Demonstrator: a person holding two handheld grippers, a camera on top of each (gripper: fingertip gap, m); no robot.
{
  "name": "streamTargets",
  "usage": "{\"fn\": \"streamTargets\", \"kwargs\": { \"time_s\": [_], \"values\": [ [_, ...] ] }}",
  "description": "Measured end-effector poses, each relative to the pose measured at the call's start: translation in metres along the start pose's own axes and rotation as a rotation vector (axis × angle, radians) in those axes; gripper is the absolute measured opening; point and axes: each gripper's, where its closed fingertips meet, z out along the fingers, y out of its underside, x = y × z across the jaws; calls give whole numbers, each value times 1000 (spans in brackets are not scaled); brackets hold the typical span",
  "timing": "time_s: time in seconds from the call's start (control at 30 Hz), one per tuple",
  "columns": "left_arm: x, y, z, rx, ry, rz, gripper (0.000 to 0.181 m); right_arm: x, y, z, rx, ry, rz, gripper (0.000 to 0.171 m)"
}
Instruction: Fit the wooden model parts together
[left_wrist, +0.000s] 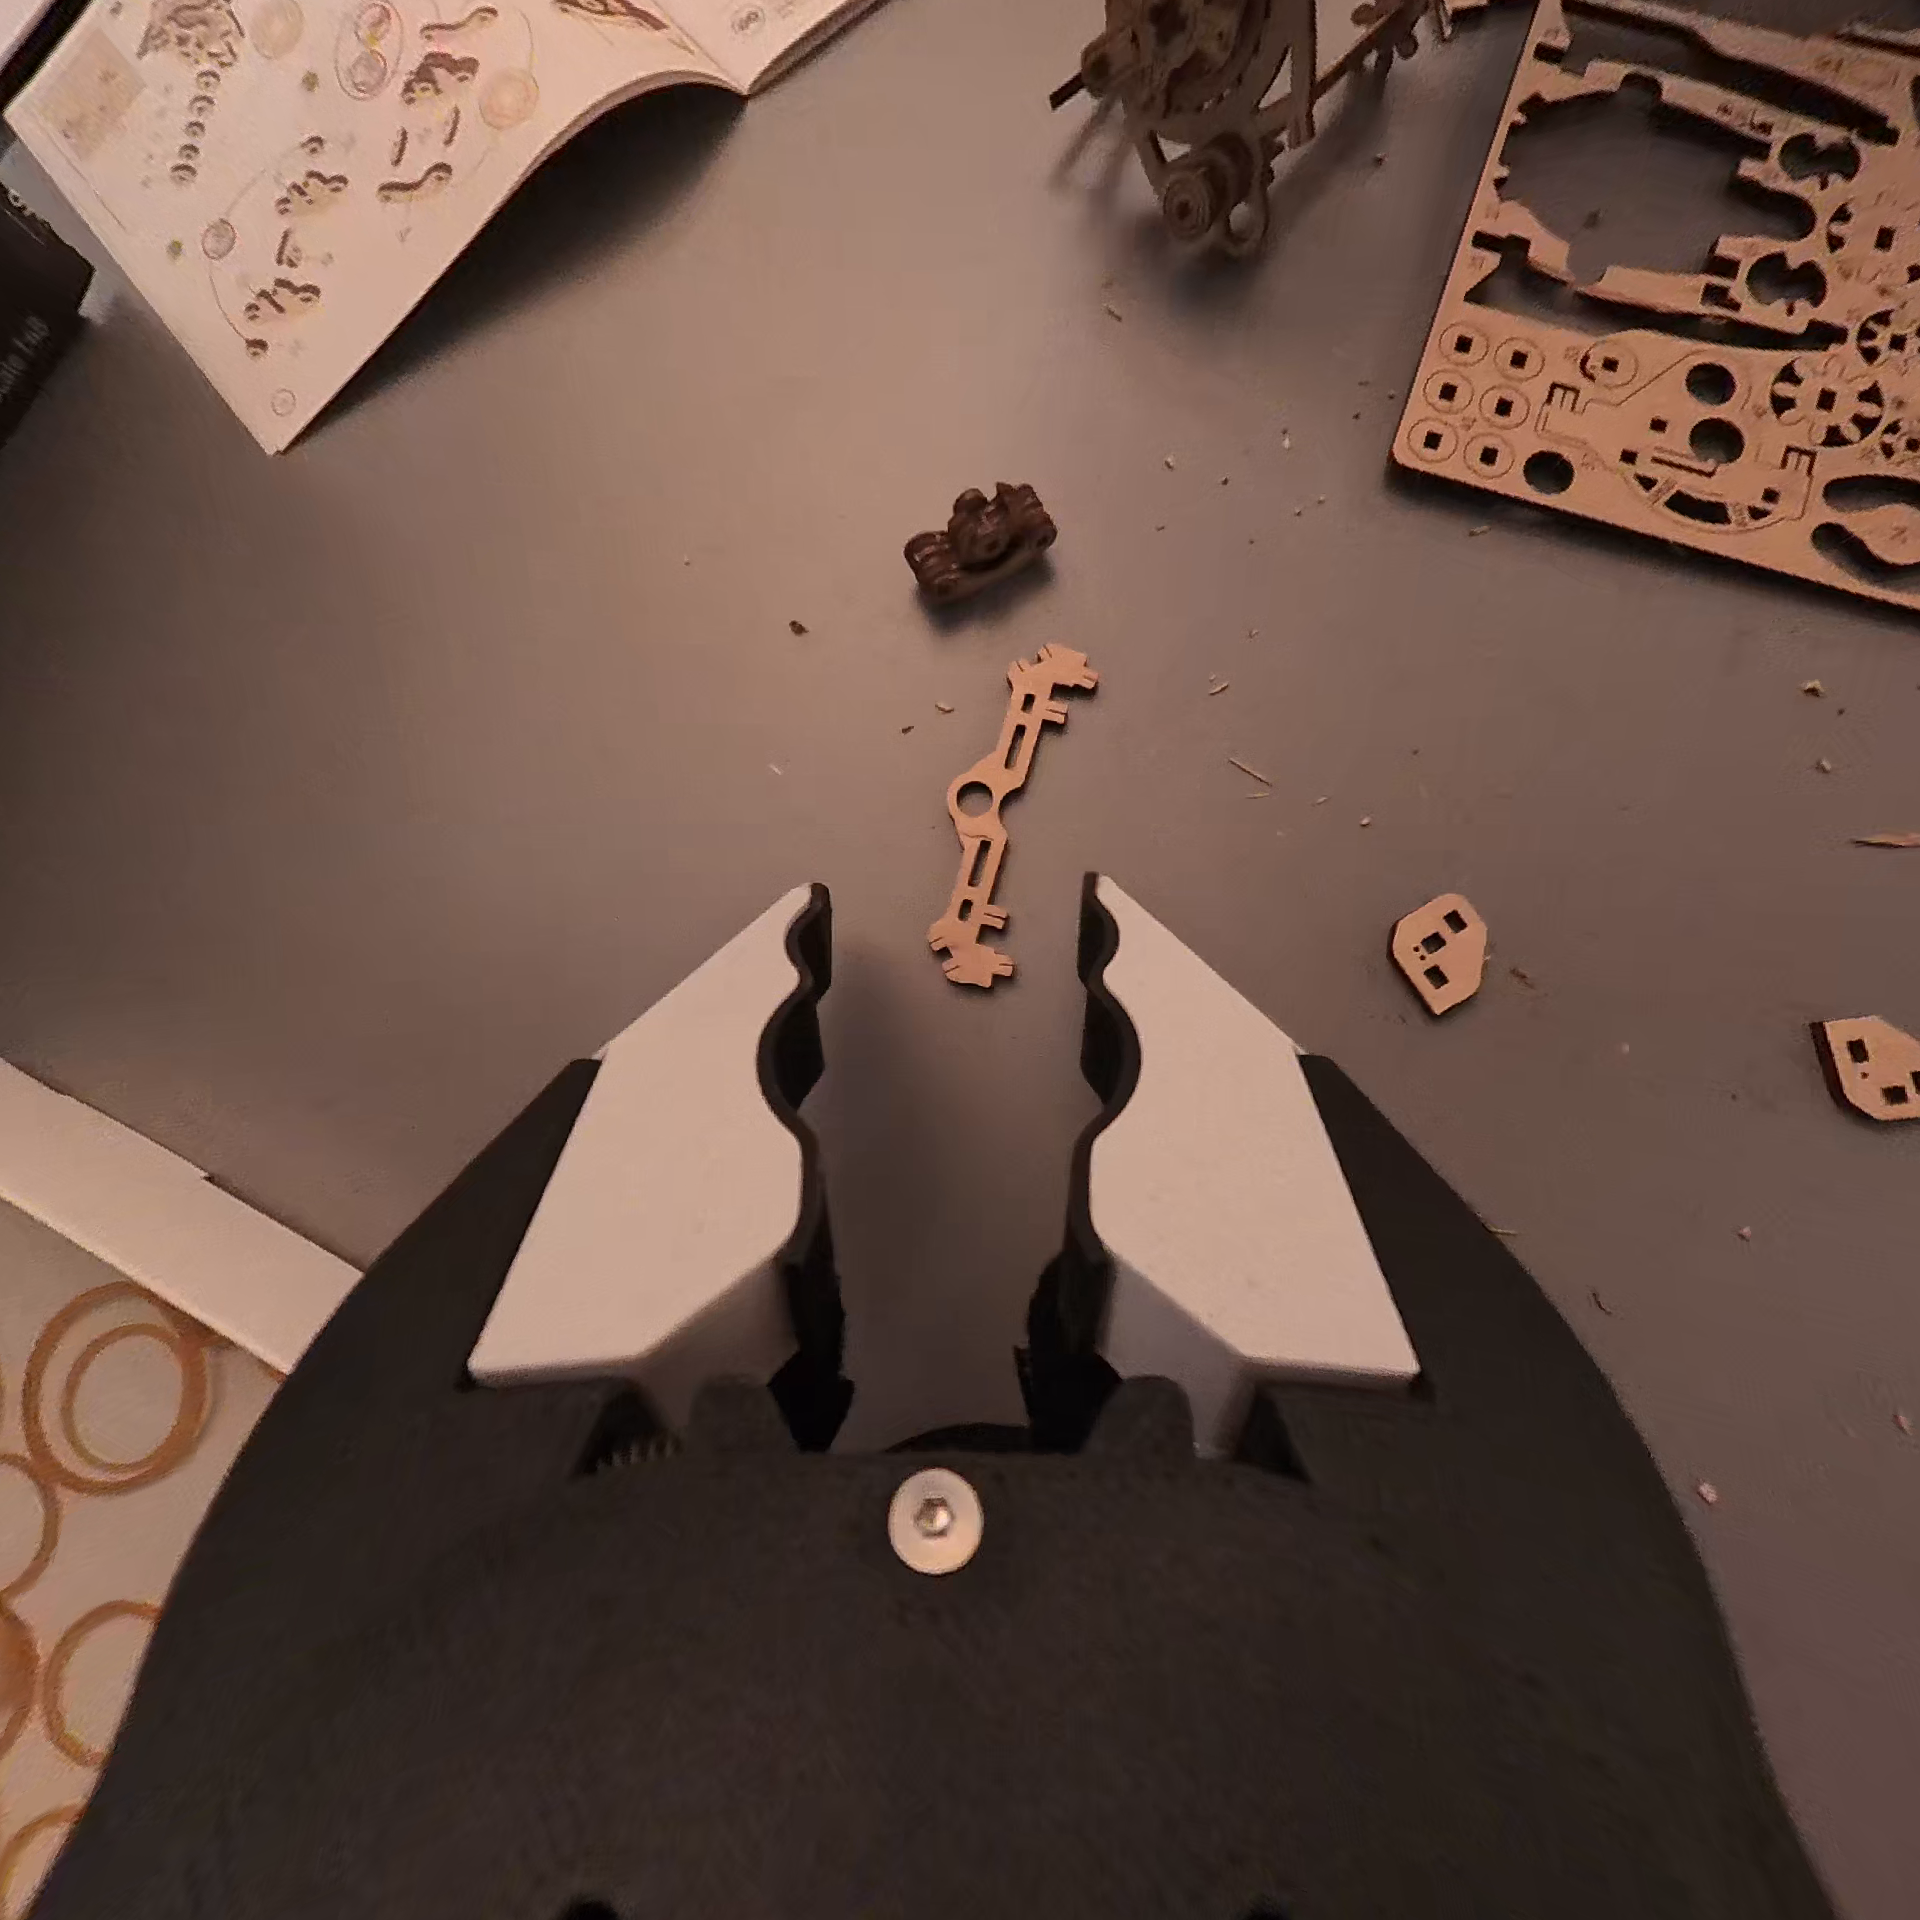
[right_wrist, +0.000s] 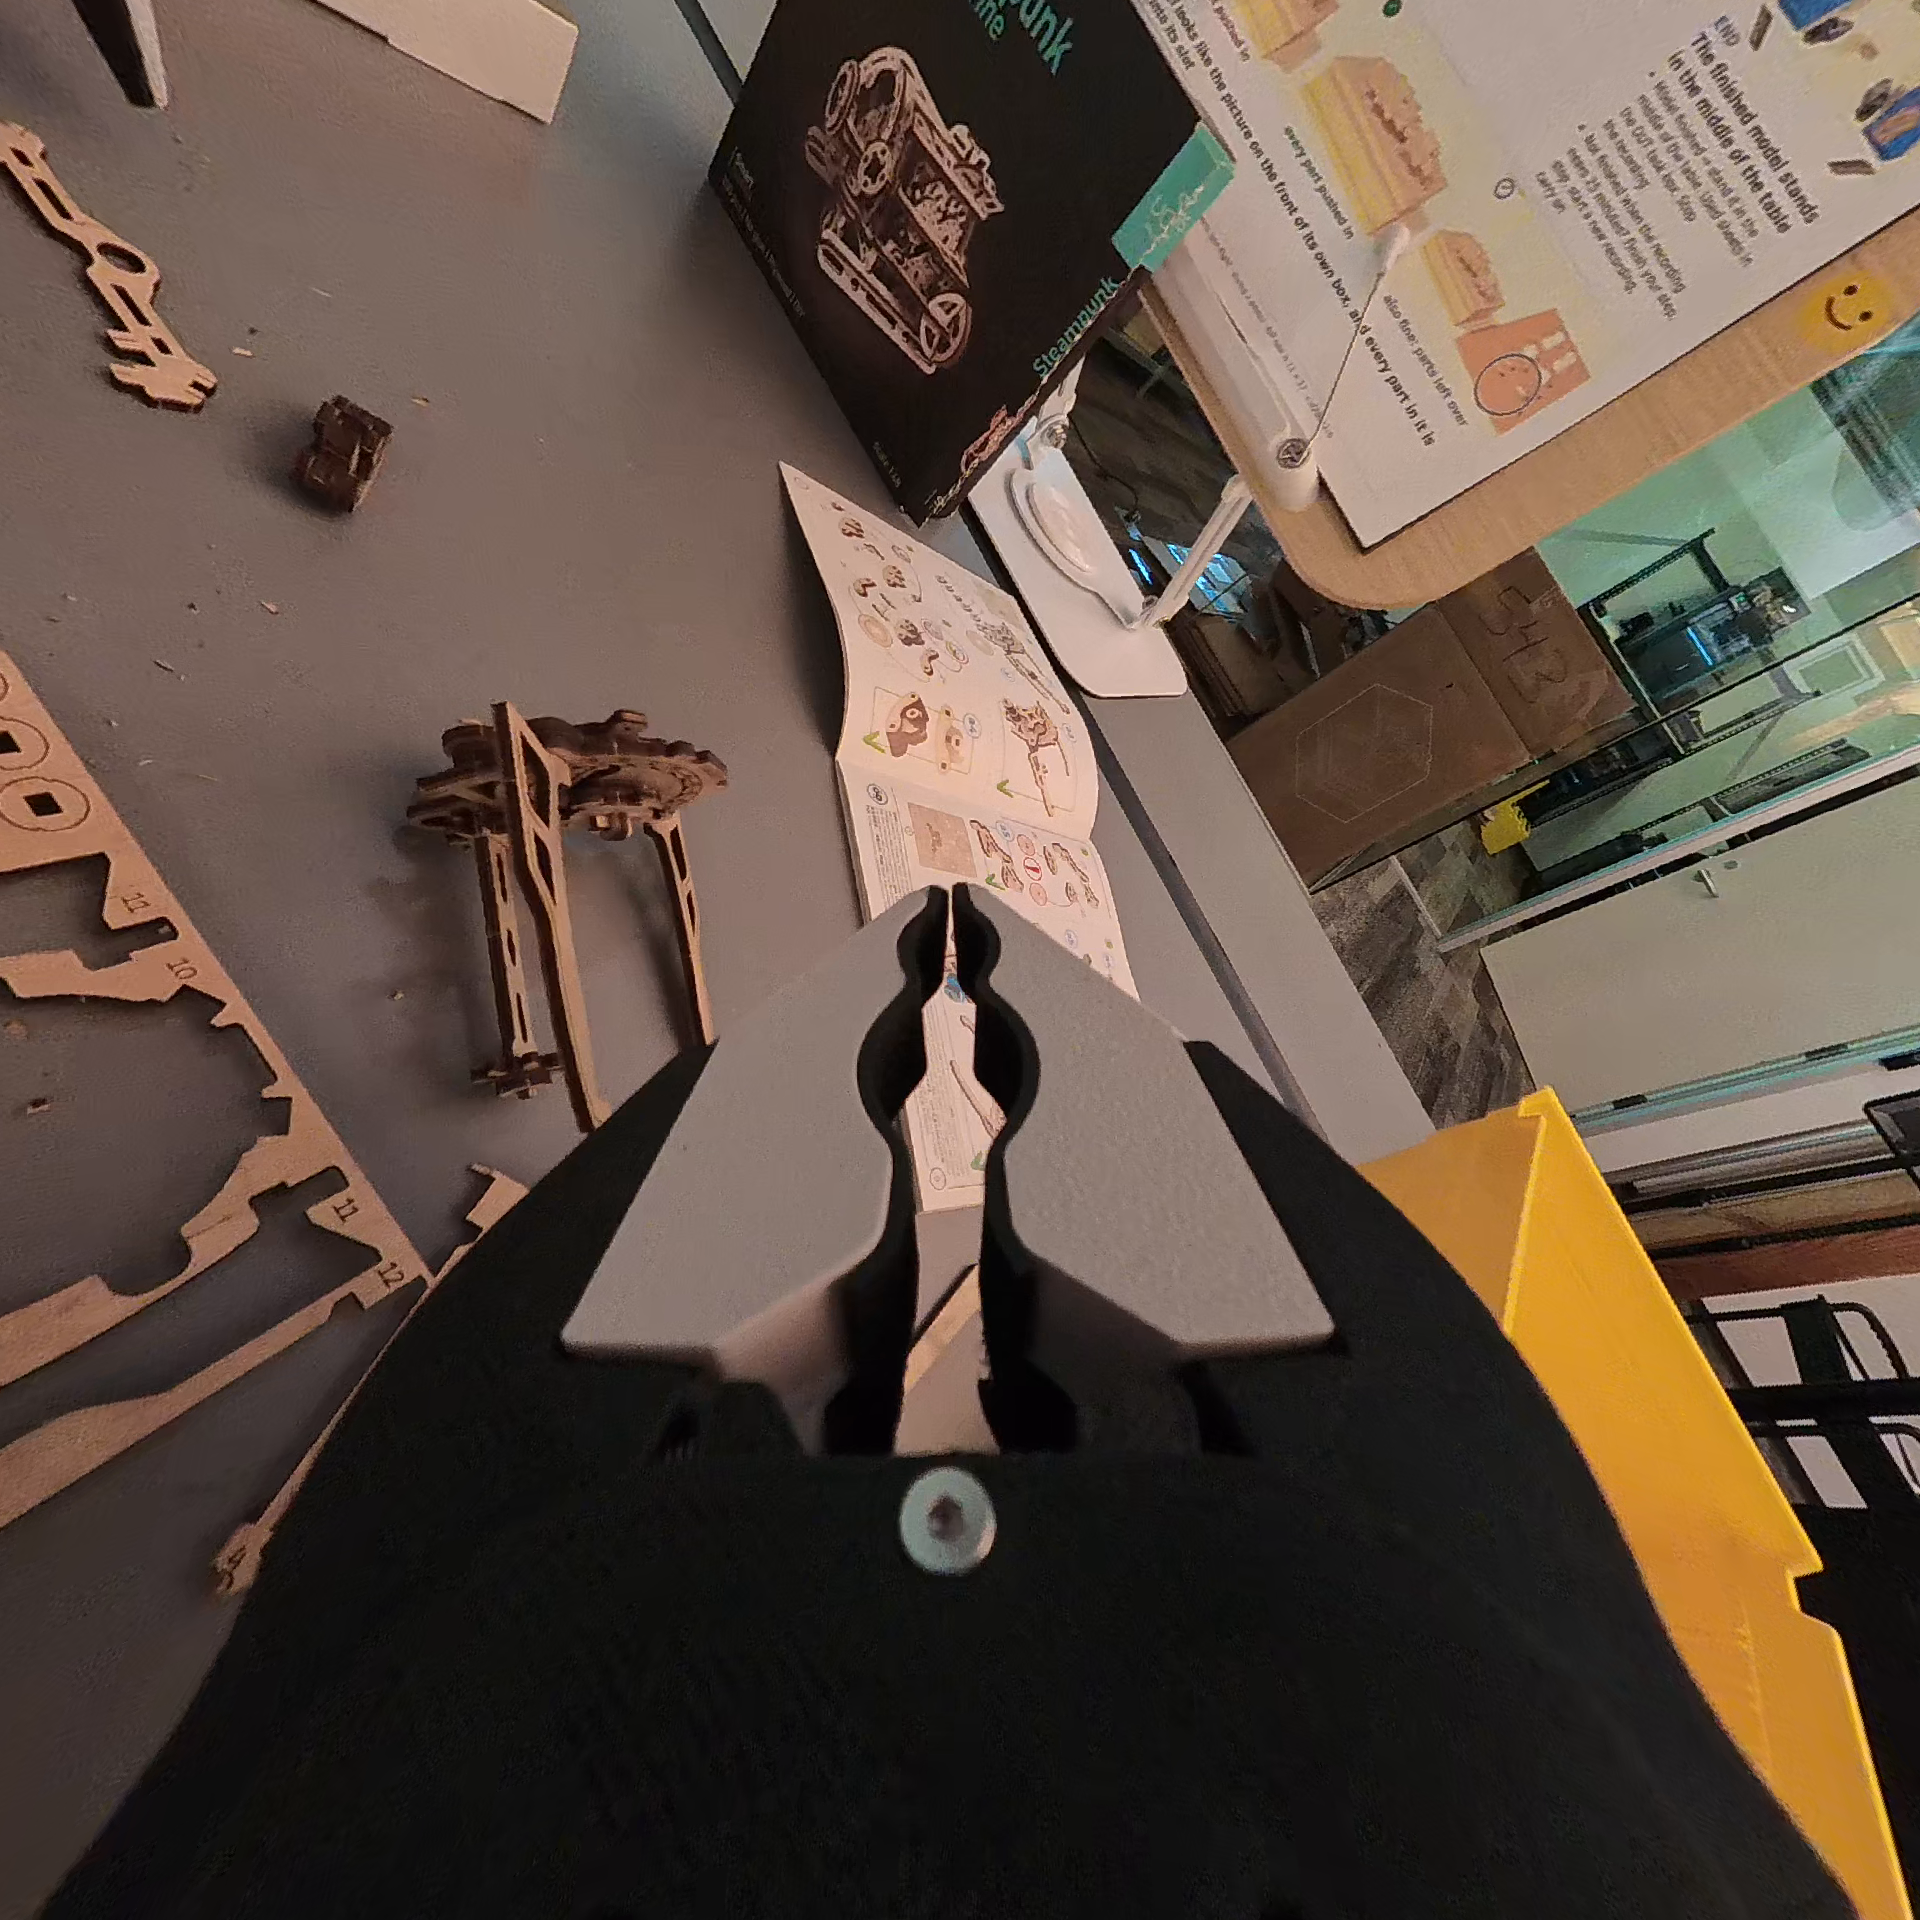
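Observation:
A flat, slotted wooden strip (left_wrist: 1006, 821) lies on the grey table, its near end between the tips of my left gripper (left_wrist: 954, 896), which is open and empty just above it. A small dark wooden block assembly (left_wrist: 980, 540) lies beyond the strip. The partly built wooden model (left_wrist: 1205, 114) stands at the far side. In the right wrist view the strip (right_wrist: 99, 260), the block (right_wrist: 343, 452) and the model (right_wrist: 566, 862) show at the left. My right gripper (right_wrist: 949, 896) is shut and empty, held above the table over the open instruction booklet (right_wrist: 966, 748).
A wooden parts sheet (left_wrist: 1683, 312) lies at the right, with two small loose cut pieces (left_wrist: 1439, 951) near it. The open booklet (left_wrist: 312, 177) lies at the far left. A black kit box (right_wrist: 935, 218) stands by the table edge. A yellow bin (right_wrist: 1621, 1455) stands at the right. The gap from one gripper's tips to the other's is roughly 25 centimeters. My right tips are about 20 centimeters from the block (right_wrist: 343, 452), my left tips only 8 centimeters. It turns up in the left wrist view (left_wrist: 1002, 509) as well.

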Motion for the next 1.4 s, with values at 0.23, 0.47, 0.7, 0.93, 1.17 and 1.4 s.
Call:
{"fn": "streamTargets", "kwargs": {
  "time_s": [0.23,0.47,0.7,0.93,1.17,1.4],
  "values": [
    [10,9,9,-59,31,50,30,1,4,1,-15,-1,-3,0],
    [9,8,10,-53,28,52,13,0,5,2,-17,-9,3,0],
    [12,5,8,-43,31,72,12,-3,5,2,-17,-15,-4,0],
    [9,-13,-3,47,-15,102,10,-5,6,4,-21,-25,-7,0],
    [13,-11,2,28,-17,140,10,-7,5,4,-20,-31,-9,0],
    [14,-18,0,56,-38,171,10,-8,5,4,-20,-35,-14,0]
  ]
}}
